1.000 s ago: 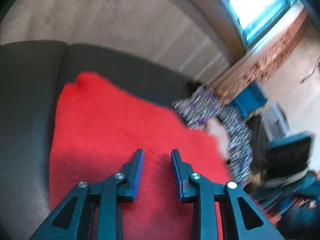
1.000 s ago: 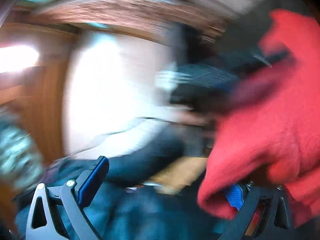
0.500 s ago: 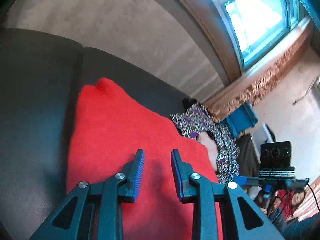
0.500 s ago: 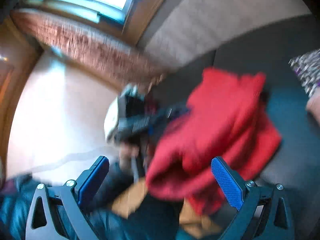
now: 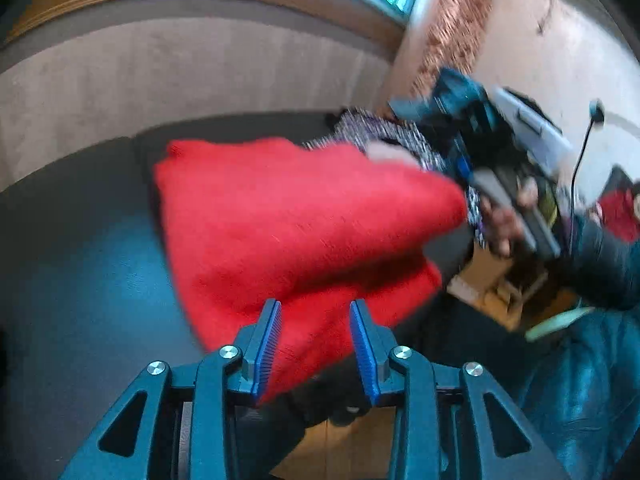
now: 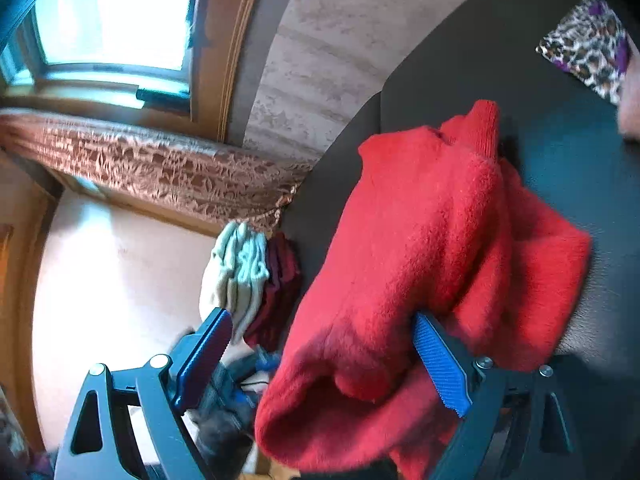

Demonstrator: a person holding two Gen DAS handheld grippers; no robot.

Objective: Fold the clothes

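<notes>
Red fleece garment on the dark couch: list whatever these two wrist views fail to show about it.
- Red fleece garment, left wrist view: motion blur; fold lines unreadable.
- Its near edge, right wrist view: runs past the bottom edge, behind the closing right gripper.
- Grip: whether the opening left gripper touches the fabric between its fingers is unclear.
- Leopard-print cloth: cut off by the frame's edge.

A fuzzy red sweater (image 5: 304, 216) lies folded in thick layers on the dark couch seat (image 5: 80, 264).
</notes>
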